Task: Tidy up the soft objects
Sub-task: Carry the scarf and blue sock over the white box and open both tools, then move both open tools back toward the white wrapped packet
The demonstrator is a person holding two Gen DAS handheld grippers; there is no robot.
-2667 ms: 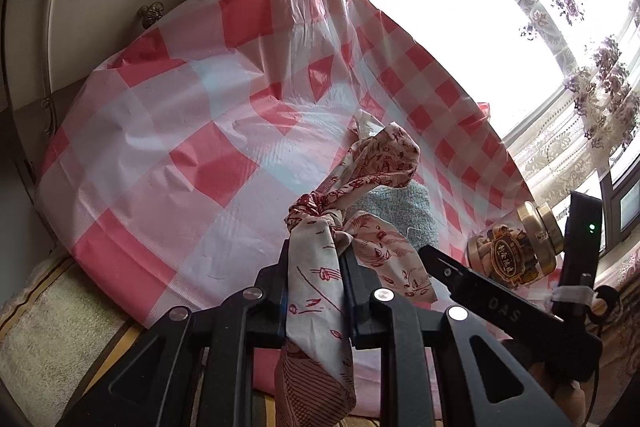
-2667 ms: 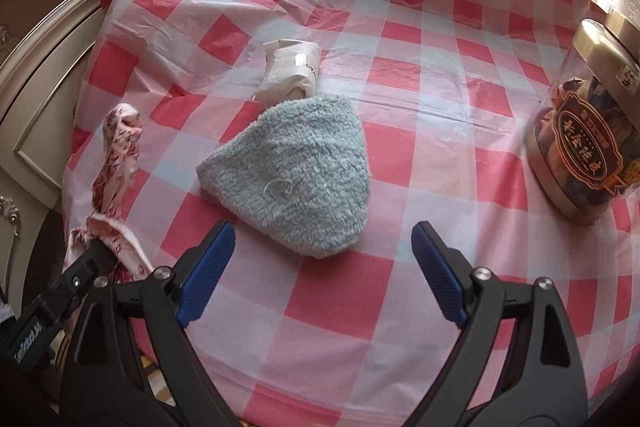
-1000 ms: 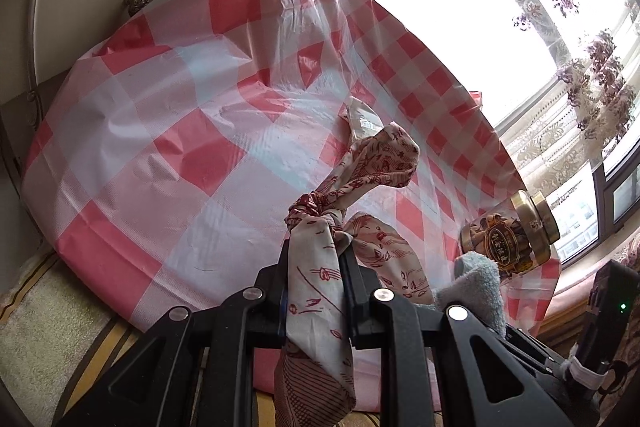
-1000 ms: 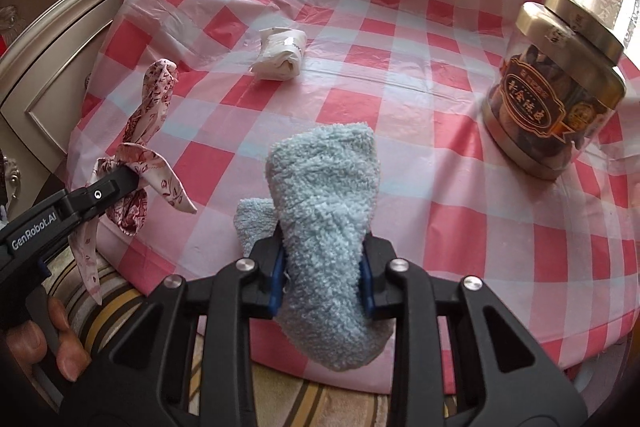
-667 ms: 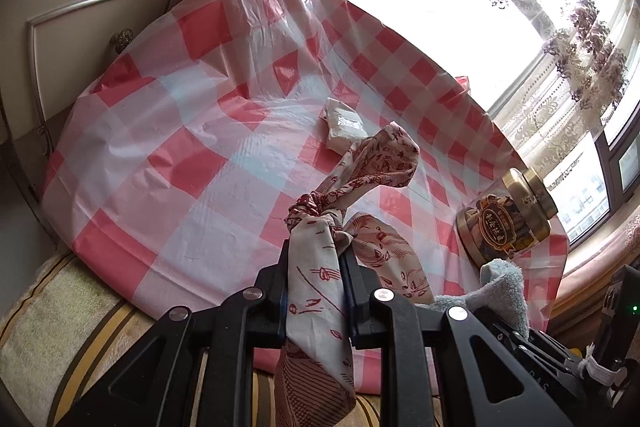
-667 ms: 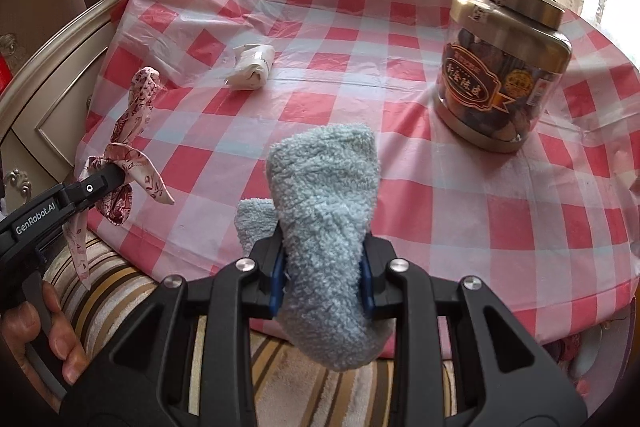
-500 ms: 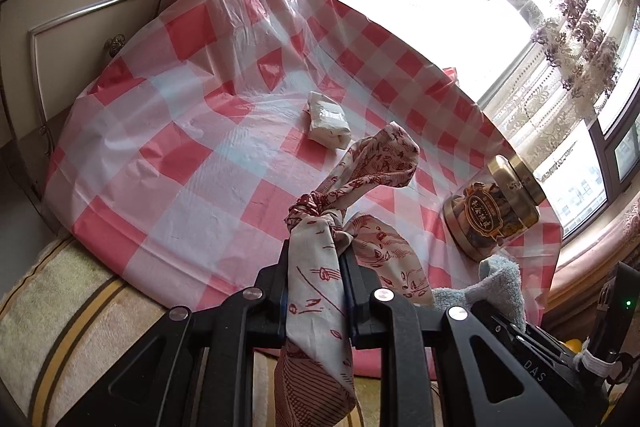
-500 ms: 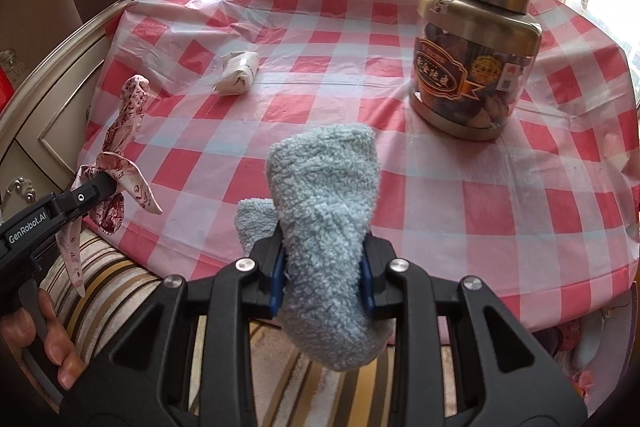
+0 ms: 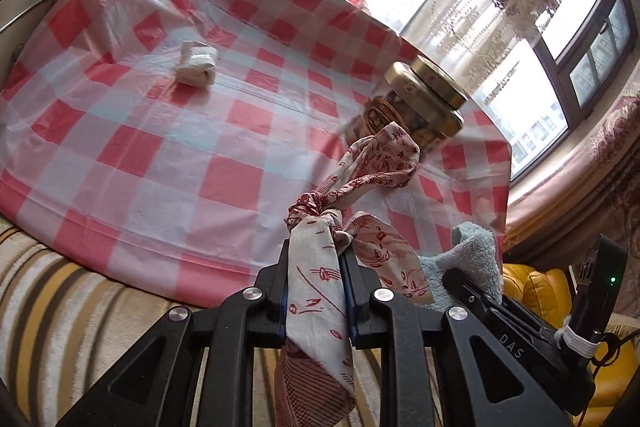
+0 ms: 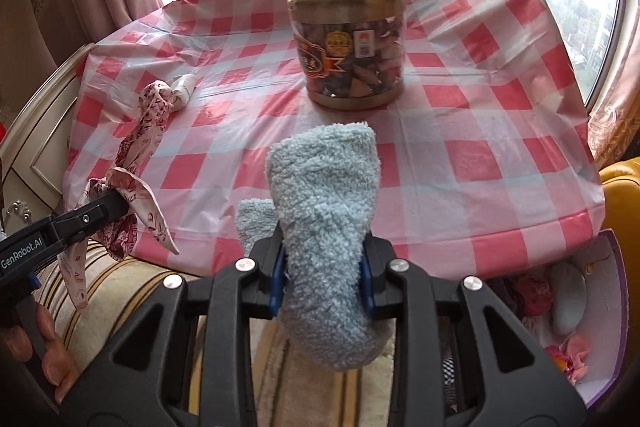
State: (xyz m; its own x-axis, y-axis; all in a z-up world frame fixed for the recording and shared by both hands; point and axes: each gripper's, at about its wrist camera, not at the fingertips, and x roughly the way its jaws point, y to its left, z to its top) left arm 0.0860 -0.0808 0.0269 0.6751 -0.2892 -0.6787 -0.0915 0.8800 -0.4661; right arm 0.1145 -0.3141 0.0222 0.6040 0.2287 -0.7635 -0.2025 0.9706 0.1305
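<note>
My left gripper (image 9: 316, 267) is shut on a knotted red-and-white patterned scarf (image 9: 352, 179), held off the near edge of the table; the gripper (image 10: 120, 203) and scarf (image 10: 150, 115) also show in the right wrist view. My right gripper (image 10: 323, 263) is shut on a fluffy light blue sock (image 10: 326, 195), which stands up between the jaws and also shows in the left wrist view (image 9: 476, 251). A small white rolled cloth (image 9: 197, 63) lies on the checked tablecloth (image 9: 160, 131) at the far left.
A gold-lidded clear jar (image 10: 348, 35) stands mid-table. A purple-rimmed box (image 10: 576, 307) with several soft items sits on the floor at lower right, beside a yellow seat (image 10: 622, 195). A striped rug (image 9: 60, 307) lies under the grippers. A window and curtains are behind.
Both grippers have swung right and pulled back from the table, each still holding its cloth. The jar has come to mid-view and the box has come into sight at lower right.
</note>
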